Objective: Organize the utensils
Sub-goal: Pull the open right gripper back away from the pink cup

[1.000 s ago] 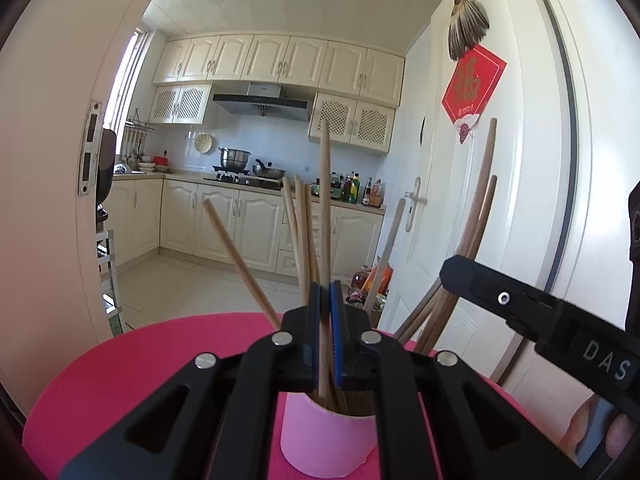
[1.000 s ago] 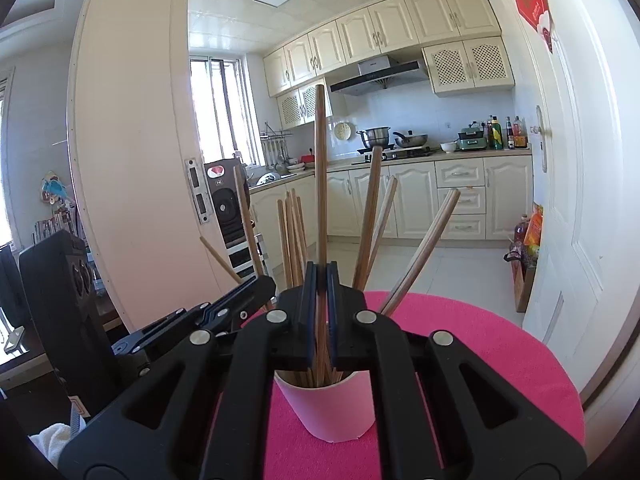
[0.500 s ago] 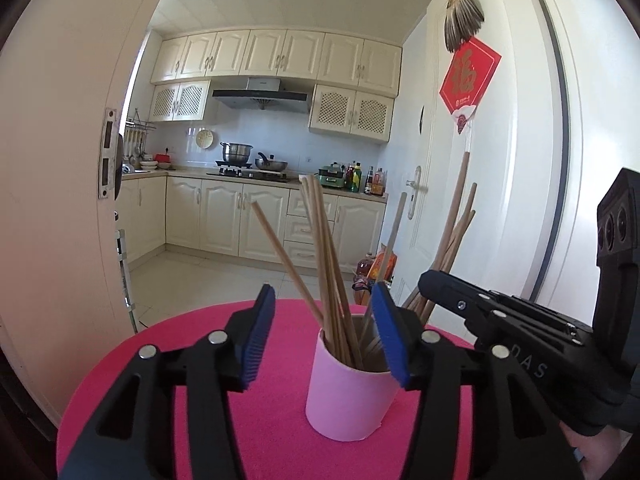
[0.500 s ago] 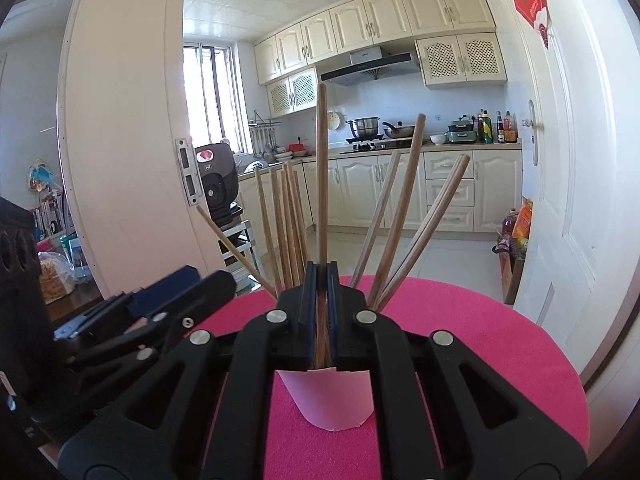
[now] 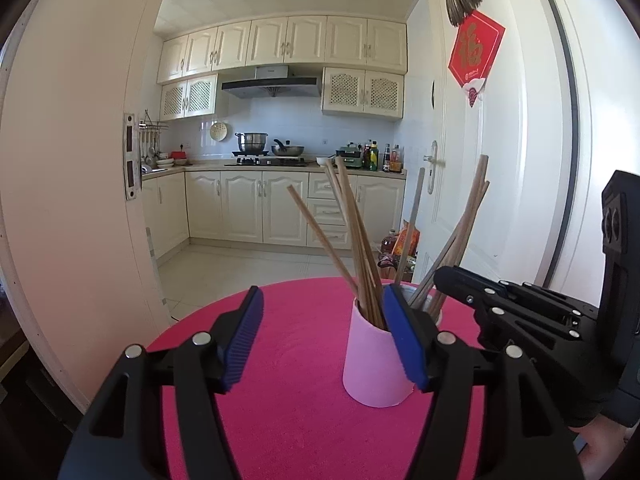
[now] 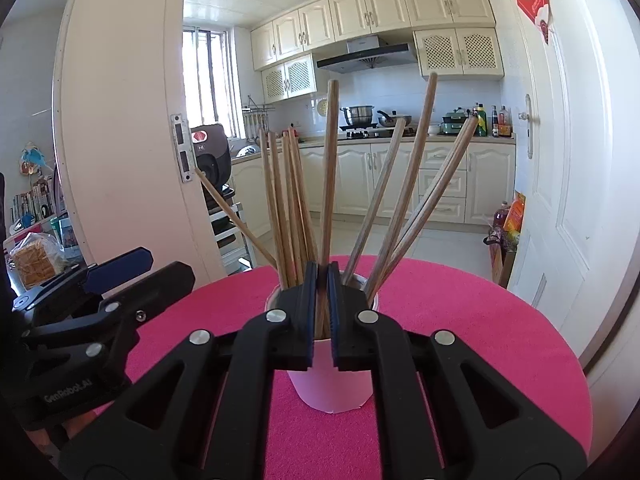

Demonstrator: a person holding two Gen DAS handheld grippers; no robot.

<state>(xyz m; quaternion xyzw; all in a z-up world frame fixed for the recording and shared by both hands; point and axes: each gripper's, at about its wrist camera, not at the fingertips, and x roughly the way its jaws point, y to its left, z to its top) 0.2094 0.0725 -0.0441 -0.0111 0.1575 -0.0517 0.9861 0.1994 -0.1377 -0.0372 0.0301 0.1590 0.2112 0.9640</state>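
A pink cup stands upright on the round pink table and holds several wooden chopsticks. My left gripper is open and empty, its right finger just in front of the cup. In the right wrist view the cup is close below my right gripper, which is shut on one upright chopstick whose lower end is in the cup. The right gripper also shows in the left wrist view, right of the cup.
The table's edge curves close behind the cup. A white door stands to the right and a door frame to the left. The kitchen floor and cabinets lie beyond.
My left gripper let go of its chopstick into the cup, opened wide and drew back to the left. My right gripper stays shut on its chopstick and has lowered it into the cup.
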